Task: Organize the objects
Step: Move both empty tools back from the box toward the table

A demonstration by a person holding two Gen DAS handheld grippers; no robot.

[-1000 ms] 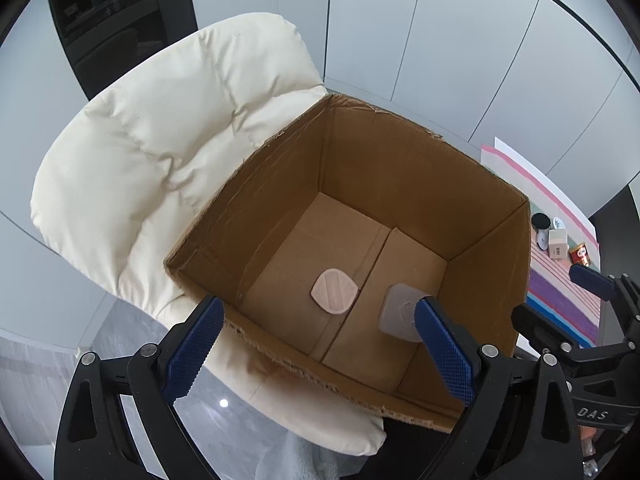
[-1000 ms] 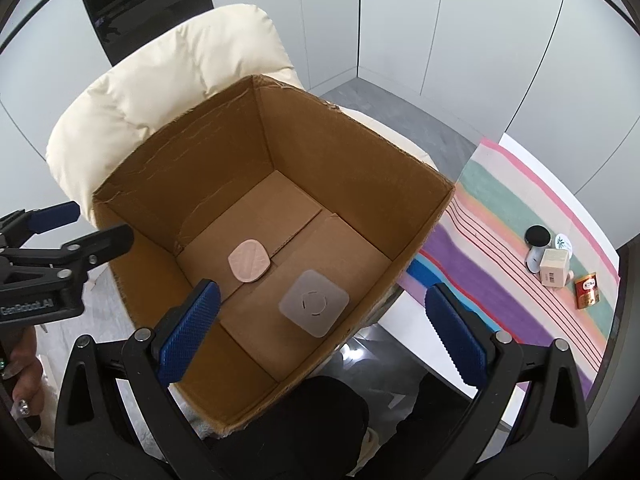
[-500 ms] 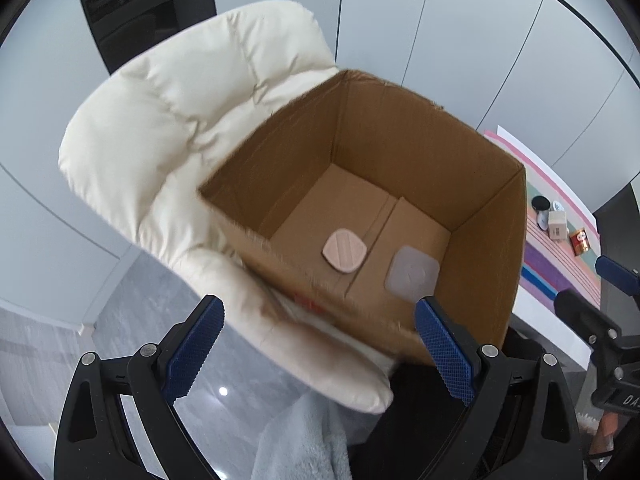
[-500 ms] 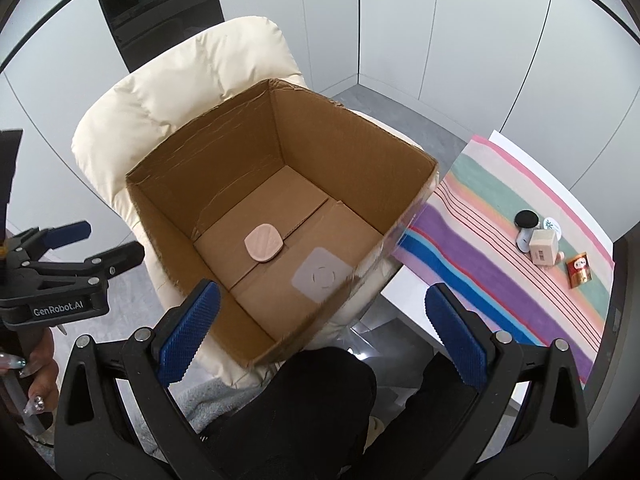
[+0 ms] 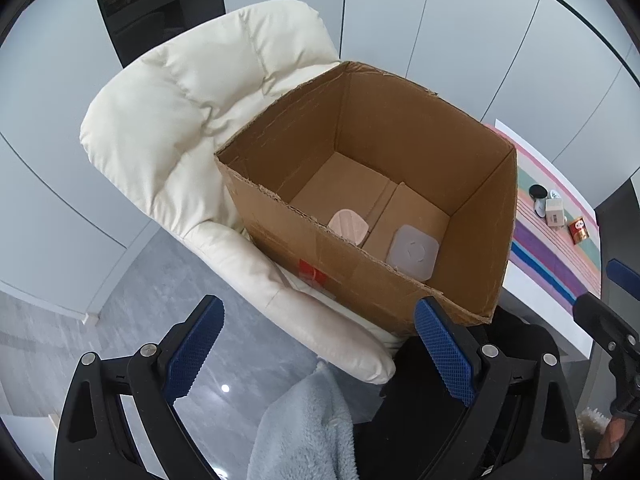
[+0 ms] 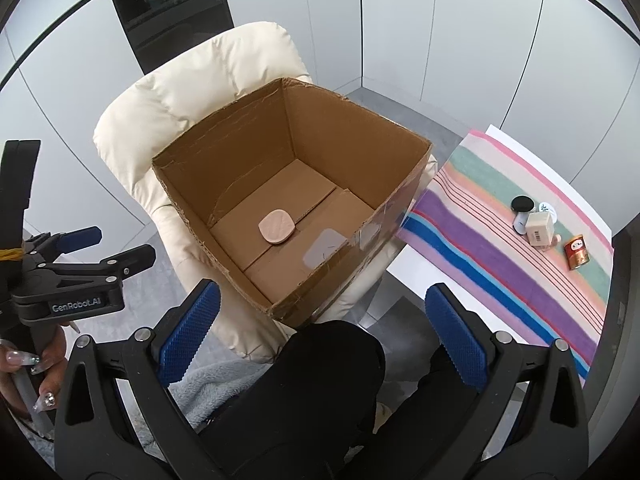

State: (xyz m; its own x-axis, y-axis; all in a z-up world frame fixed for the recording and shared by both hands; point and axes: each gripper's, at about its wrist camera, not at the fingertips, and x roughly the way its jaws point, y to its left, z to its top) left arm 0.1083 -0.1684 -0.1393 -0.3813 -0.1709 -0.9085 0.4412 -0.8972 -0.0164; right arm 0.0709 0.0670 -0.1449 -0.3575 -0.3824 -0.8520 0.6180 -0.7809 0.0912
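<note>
An open cardboard box [image 5: 404,292] [image 6: 224,168] stands on a cream padded chair [image 5: 180,120] [image 6: 192,92]. Inside on its floor lie a pink rounded pad [image 5: 349,226] [image 6: 277,226] and a grey square lid [image 5: 412,251] [image 6: 325,249]. My left gripper [image 5: 318,346] is open and empty, held back from the box's near wall; it also shows at the left of the right wrist view [image 6: 116,246]. My right gripper [image 6: 322,330] is open and empty, below the box's near corner.
A white table with a striped cloth [image 6: 520,264] [image 5: 552,248] stands to the right. On it sit a black-capped bottle [image 6: 522,210], a small white box [image 6: 540,230] and a red tin [image 6: 576,252]. A pale blue fleece [image 5: 304,432] and dark trousers [image 6: 320,392] lie below the grippers.
Both grippers have drawn back and up from the box, which now looks smaller and farther. Both stayed open and empty. The two items in the box have not moved.
</note>
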